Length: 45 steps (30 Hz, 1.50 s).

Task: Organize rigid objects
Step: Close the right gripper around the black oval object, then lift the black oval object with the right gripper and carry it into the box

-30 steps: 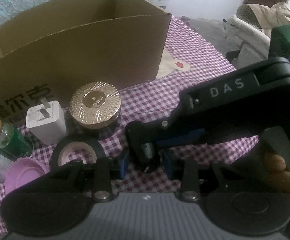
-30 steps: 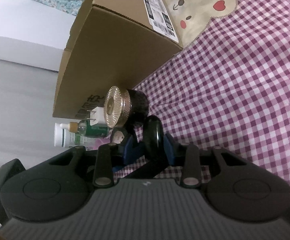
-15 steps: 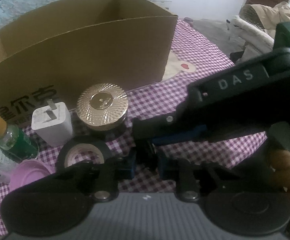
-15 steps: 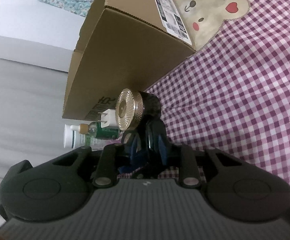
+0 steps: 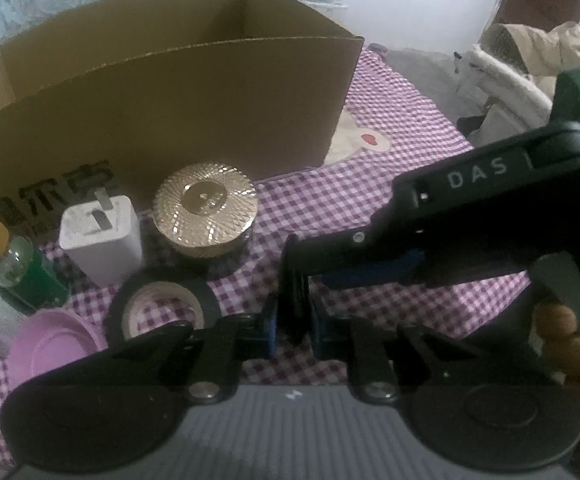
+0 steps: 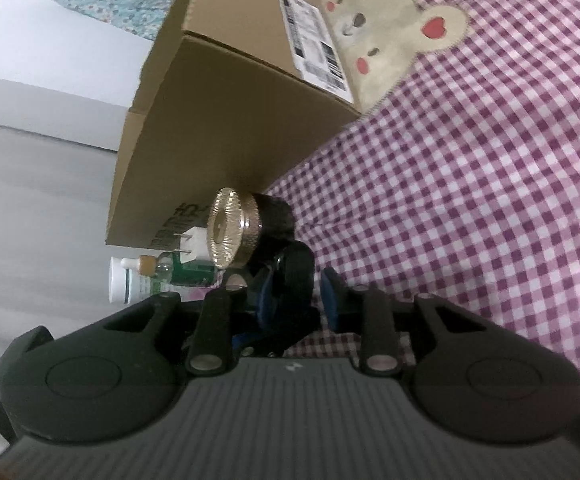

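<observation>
In the left wrist view my left gripper (image 5: 293, 322) is shut on a small black object (image 5: 294, 294), low over the purple checked cloth (image 5: 369, 200). My right gripper (image 5: 294, 266) reaches in from the right and meets the same object from above. In the right wrist view the jaws of the right gripper (image 6: 299, 298) are opening. The black object (image 6: 299, 270) lies against the left pad, and a gap shows at the right pad. An open cardboard box (image 5: 170, 92) stands behind.
In front of the box stand a gold-lidded jar (image 5: 206, 204), a white charger (image 5: 102, 236), a roll of black tape (image 5: 162, 308), a pink lid (image 5: 50, 348) and a green bottle (image 5: 10, 264). A person's fingers (image 5: 561, 328) hold the right gripper's handle. A bear patch (image 6: 389, 32) lies beside the box.
The left jaws have closed on the black object, which the right gripper brought between them. The right jaws tightened, then parted again, so a gap now shows at the right pad.
</observation>
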Available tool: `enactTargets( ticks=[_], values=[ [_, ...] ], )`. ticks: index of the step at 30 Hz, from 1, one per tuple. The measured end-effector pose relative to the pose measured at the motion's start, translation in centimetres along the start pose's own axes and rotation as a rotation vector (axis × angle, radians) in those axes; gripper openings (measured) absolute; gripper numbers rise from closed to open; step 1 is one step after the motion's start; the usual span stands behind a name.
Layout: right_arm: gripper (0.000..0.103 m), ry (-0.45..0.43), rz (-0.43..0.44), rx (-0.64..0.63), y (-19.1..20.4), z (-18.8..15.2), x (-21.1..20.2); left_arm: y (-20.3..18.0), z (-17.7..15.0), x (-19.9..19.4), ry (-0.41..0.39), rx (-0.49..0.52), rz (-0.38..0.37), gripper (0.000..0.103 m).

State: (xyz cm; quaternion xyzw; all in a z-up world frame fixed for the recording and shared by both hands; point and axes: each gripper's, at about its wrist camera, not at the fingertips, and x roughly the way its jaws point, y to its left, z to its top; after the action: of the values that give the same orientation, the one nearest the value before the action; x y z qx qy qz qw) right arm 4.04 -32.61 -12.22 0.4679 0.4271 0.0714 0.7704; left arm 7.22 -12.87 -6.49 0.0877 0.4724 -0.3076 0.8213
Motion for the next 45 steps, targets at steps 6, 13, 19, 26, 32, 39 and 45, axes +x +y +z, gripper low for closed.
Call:
enactTargets(
  ticks=[6,13,19,26,32,39,45],
  values=[
    [0.034,0.005,0.014,0.031,-0.9,0.0,-0.4,-0.3,-0.1,-0.2,0.000,0.014,-0.008,0.016],
    [0.039,0.008,-0.012,-0.017,0.7,0.0,0.4,-0.9,0.3,0.2,-0.001,0.032,0.010,0.016],
    [0.024,-0.013,-0.054,-0.033,1.0,-0.3,0.7,-1.8,0.3,0.5,-0.017,0.036,0.036,0.016],
    [0.023,-0.065,-0.032,-0.064,1.8,-1.3,-1.2,-3.0,0.4,-1.9,-0.073,0.063,0.052,0.016],
    [0.023,-0.128,0.028,-0.194,7.2,-1.2,-3.5,-2.2,2.7,-7.6,-0.191,0.082,0.103,0.016],
    [0.024,-0.149,0.114,-0.382,16.9,3.1,-2.4,2.9,8.9,-13.1,-0.275,0.060,0.182,0.016],
    [0.024,-0.068,0.109,-0.411,22.8,9.7,3.9,9.4,15.2,-11.9,-0.181,-0.028,0.213,0.016]
  ],
)
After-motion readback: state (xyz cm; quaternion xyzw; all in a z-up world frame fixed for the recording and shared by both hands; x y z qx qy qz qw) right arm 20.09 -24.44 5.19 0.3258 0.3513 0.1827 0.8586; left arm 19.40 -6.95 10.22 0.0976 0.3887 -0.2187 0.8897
